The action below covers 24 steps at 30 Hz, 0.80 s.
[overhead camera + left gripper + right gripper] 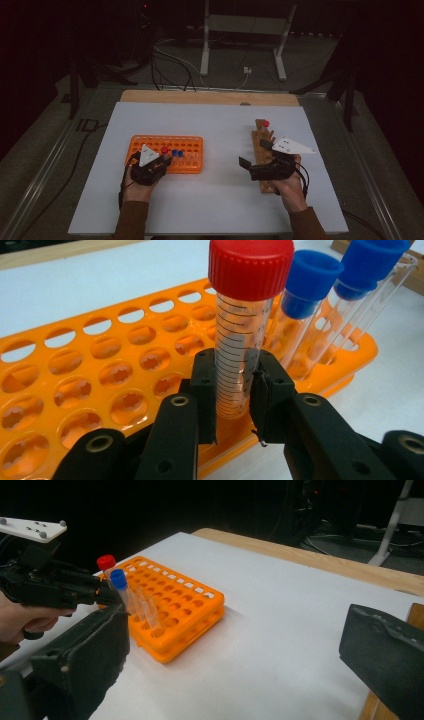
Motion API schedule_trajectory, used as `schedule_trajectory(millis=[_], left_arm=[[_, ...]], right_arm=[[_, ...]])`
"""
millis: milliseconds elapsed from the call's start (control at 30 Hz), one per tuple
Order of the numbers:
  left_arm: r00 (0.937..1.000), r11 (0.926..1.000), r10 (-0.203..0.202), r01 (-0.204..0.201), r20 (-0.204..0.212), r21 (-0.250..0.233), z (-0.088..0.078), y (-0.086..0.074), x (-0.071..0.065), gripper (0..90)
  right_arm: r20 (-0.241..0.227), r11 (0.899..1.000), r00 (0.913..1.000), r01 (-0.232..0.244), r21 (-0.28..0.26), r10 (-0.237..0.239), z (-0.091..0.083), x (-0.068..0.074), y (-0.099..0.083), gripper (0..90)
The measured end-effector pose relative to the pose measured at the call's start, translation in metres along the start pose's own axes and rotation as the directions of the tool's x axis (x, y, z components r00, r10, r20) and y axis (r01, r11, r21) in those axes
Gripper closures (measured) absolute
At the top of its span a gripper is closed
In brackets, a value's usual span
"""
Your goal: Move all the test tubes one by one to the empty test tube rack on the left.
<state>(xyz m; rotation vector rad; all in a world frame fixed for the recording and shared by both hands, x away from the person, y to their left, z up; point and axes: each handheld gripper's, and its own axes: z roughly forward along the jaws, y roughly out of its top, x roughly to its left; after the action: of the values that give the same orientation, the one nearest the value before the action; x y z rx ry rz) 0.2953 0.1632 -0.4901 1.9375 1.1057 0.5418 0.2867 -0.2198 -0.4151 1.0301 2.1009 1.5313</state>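
Left claw [234, 390] clamped on the clear graduated barrel of a red-capped tube [245, 330], upright over the near edge of the orange rack [65, 385]. Right claw [235, 660] spread wide and empty, above the near end of the wooden rack [261, 142]. Probably light, rigid and slick plastic; best gripped mid-barrel below the cap, as here. Counted: two blue-capped tubes [305, 305] standing in the orange rack just beyond, one red-capped tube [265, 123] on the wooden rack's far end, all on the white desk [220, 125].

Looks like a lab: orange tube rack [167, 154] (capped tubes [245, 330] in it) on a white desk [215, 200], cables [170, 65] behind.
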Motion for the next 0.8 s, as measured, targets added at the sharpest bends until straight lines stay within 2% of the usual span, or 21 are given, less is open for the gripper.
schedule_trajectory(millis=[267,367,400,567,700,800], left_arm=[[0.9989,0.9992,-0.04,0.04,0.024,0.006,-0.001,-0.001,0.003,72.3],[0.9964,0.9967,-0.07,0.072,0.047,-0.038,-0.009,0.0,0.006,63.1],[0.9933,0.9942,-0.087,0.091,0.076,-0.056,-0.012,0.0,0.009,60.7],[0.9873,0.9867,-0.098,0.112,0.125,-0.117,-0.022,0.003,0.013,51.5],[0.9878,0.9804,-0.085,0.107,0.13,-0.165,-0.027,0.006,0.012,46.6],[0.9863,0.9698,-0.091,0.119,0.137,-0.213,-0.032,0.009,0.011,42.6]], right_arm=[[-0.001,1.0,1.0,-0.004,0.002,0.004,0.0,-0.001,0.0,0.0],[0.0,1.0,1.0,-0.008,-0.003,0.008,-0.001,-0.002,0.0,0.0],[0.0,1.0,1.0,-0.009,-0.003,0.009,-0.001,-0.002,0.0,0.0],[0.004,1.0,0.9999,-0.013,-0.008,0.013,-0.002,-0.005,0.0,0.0],[0.01,1.0,0.9998,-0.017,-0.005,0.017,-0.003,-0.006,0.0,0.0],[0.017,1.0,0.9997,-0.018,-0.003,0.019,-0.003,-0.008,0.0,0.0]])
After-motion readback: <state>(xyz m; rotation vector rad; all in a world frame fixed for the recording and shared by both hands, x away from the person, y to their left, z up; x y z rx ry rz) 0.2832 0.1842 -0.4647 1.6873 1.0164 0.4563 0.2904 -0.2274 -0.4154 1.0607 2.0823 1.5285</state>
